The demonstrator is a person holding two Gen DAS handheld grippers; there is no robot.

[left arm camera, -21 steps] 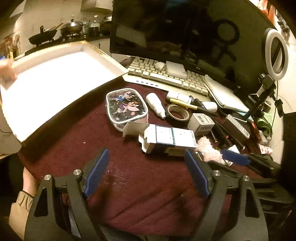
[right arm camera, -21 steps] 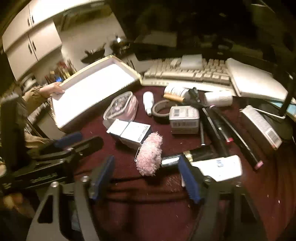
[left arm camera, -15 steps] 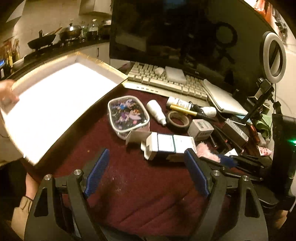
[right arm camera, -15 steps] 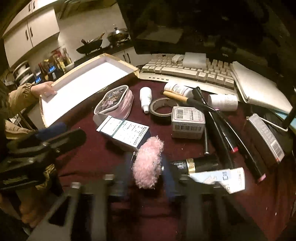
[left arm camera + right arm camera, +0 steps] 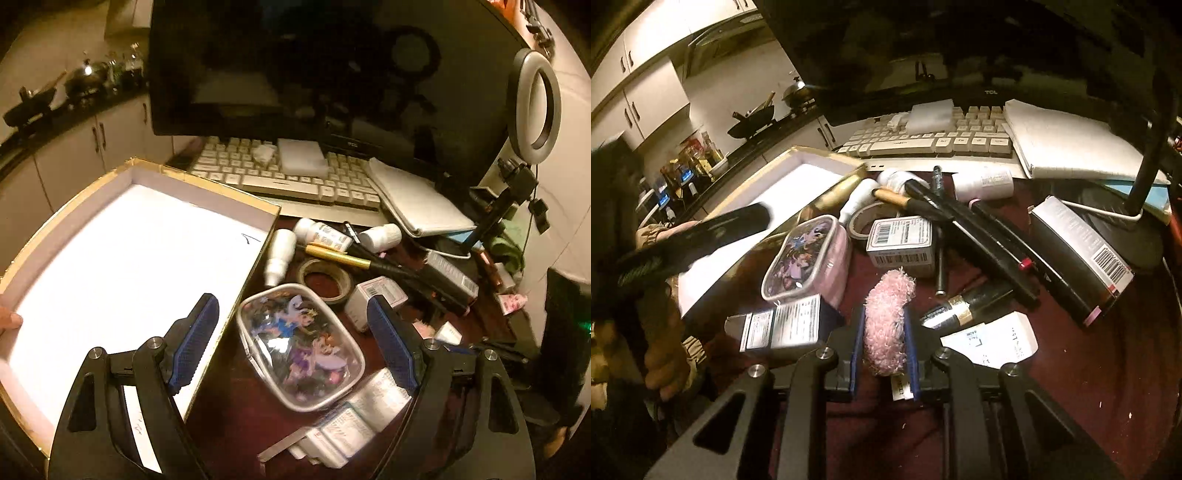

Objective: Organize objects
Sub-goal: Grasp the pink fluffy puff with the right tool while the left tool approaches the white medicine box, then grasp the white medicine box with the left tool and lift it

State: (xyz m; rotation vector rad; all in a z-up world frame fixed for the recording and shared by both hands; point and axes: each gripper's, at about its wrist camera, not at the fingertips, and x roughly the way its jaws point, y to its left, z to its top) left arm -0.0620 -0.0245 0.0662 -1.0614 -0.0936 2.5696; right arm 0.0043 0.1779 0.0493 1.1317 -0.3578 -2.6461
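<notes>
The fluffy pink plush pom-pom [image 5: 886, 321] is clamped between the blue pads of the right gripper [image 5: 884, 345], low over the near edge of the dark red tabletop [image 5: 1071, 387]; the left gripper [image 5: 291, 339] is spread wide and holds nothing, poised above the clear zip pouch with cartoon figures [image 5: 301, 347]. A slip is judged the main risk: the plush is soft and compressible, so it may be squeezed out of the pads when lifted, or its loose fibres may drag the white folded leaflet [image 5: 993, 341] and the black-and-gold tube [image 5: 964, 308] lying just beside it. The shallow white gold-rimmed box [image 5: 129, 266], steadied at its left edge by a bare hand [image 5: 9, 321], seems the likely destination, and a collision with the left gripper, seen blurred across its mouth, is possible. The pom-pom is shown only in the right wrist view; the box's empty floor with its small pen mark, and the ring light [image 5: 535, 98] at the far right corner, are shown only in the left.
</notes>
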